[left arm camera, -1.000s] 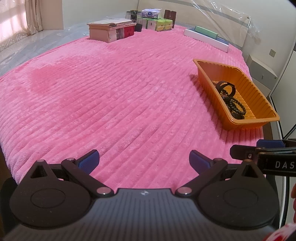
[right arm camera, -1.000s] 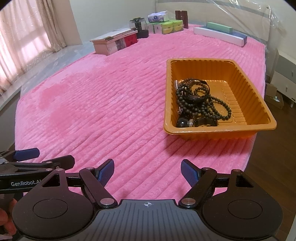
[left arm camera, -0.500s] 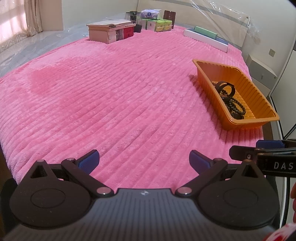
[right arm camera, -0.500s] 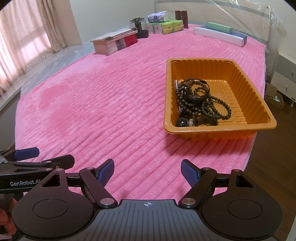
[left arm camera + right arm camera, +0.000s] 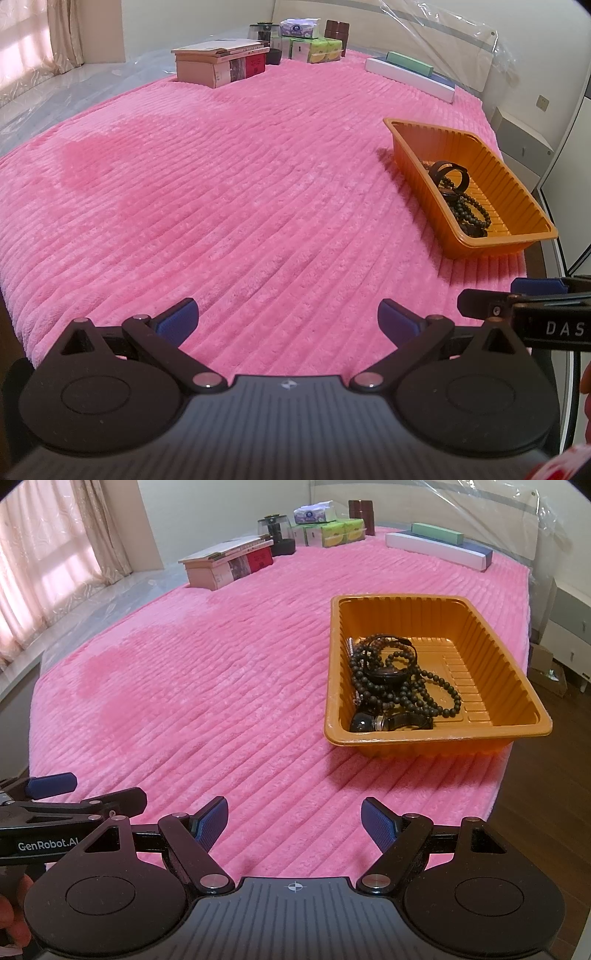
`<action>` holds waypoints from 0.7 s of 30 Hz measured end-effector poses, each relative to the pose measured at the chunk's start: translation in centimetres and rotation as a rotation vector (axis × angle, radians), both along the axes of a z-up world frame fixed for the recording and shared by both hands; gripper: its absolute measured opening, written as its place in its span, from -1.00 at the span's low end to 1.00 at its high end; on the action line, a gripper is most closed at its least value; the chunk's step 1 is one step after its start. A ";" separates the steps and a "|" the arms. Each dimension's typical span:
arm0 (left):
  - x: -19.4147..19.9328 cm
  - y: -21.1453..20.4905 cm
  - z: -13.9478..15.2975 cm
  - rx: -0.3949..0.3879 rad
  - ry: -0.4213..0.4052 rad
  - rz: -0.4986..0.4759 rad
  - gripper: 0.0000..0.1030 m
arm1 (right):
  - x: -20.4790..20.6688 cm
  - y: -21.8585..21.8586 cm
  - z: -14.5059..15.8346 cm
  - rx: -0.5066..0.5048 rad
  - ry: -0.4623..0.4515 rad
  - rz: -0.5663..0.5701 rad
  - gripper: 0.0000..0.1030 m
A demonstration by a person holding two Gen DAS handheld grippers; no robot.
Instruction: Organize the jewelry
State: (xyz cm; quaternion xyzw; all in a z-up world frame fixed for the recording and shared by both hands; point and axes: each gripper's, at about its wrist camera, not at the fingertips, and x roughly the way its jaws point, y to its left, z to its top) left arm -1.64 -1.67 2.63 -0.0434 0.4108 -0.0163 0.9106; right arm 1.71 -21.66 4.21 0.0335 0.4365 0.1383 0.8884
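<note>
An orange plastic tray point(image 5: 517, 686) sits on the pink ribbed blanket point(image 5: 207, 686) near its right edge. It holds a tangle of dark bead bracelets point(image 5: 402, 686) and a dark watch point(image 5: 391, 722). The tray also shows in the left wrist view point(image 5: 410, 155) at the right, with the bracelets point(image 5: 461, 203) inside. My left gripper point(image 5: 287, 319) is open and empty, low over the blanket's near edge. My right gripper point(image 5: 294, 821) is open and empty, short of the tray and to its left. The two grippers are side by side.
At the blanket's far end lie a stack of books point(image 5: 229, 561), tissue packs and green boxes point(image 5: 332, 531), a dark jar point(image 5: 275, 528) and long flat boxes point(image 5: 439, 546). Wooden floor point(image 5: 546, 797) lies past the right edge. Curtains point(image 5: 48, 561) hang at the left.
Both grippers stay open and almost still. The left wrist view has shifted very slightly; the tray and jewelry have not moved.
</note>
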 end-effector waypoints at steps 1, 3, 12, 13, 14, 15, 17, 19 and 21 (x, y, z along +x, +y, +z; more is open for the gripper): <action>0.0 0.0 0.0 0.000 0.001 0.000 0.99 | 0.0 0.0 0.0 -0.001 0.000 -0.001 0.53; 0.0 0.0 0.0 -0.001 0.000 0.000 0.99 | 0.0 0.0 0.0 0.001 0.000 -0.001 0.53; 0.0 0.0 0.1 0.000 -0.002 -0.002 0.99 | 0.1 0.0 0.0 0.000 0.000 0.000 0.53; 0.1 0.0 0.1 0.001 -0.002 -0.003 0.99 | 0.1 0.0 0.0 0.000 0.000 0.000 0.53; 0.1 0.0 0.1 0.000 -0.003 -0.004 0.99 | 0.1 0.0 0.0 0.000 0.000 0.000 0.53; 0.1 0.0 0.2 0.000 -0.003 -0.004 0.99 | 0.1 0.0 0.0 0.000 0.000 0.000 0.53; 0.1 0.0 0.2 0.001 -0.004 -0.004 0.99 | 0.1 0.0 0.0 0.001 0.001 0.000 0.53; 0.1 0.0 0.2 -0.001 -0.003 -0.004 0.99 | 0.1 0.0 0.0 0.000 0.000 -0.001 0.53; 0.1 0.0 0.2 0.002 -0.003 -0.004 0.99 | 0.1 0.0 0.0 0.001 0.001 -0.001 0.53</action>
